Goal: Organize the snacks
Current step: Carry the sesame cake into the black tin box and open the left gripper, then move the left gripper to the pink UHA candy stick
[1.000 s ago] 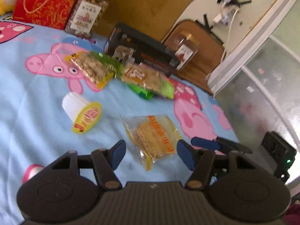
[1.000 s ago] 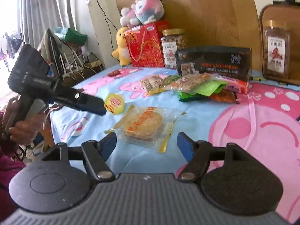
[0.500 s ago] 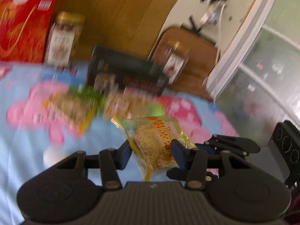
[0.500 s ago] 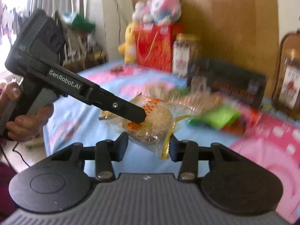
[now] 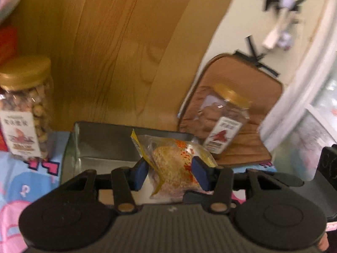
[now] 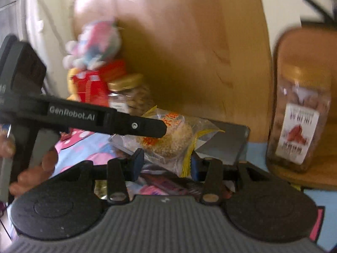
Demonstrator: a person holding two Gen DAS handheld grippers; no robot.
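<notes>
Up it went: 1 second earlier the cracker packet [image 5: 174,164] lay flat on the bedsheet [image 5: 27,181]; at this moment it hung in the air, pinched on both sides. The left gripper [image 5: 171,171] had closed its blue pads on it, and the right gripper [image 6: 166,163] squeezed the same packet. Just behind it stood the dark box [image 5: 105,145], with 2 gold-lidded jars: the nut jar [image 5: 23,109] left, the other jar [image 5: 226,118] right, before the wooden headboard [image 5: 118,48].
</notes>
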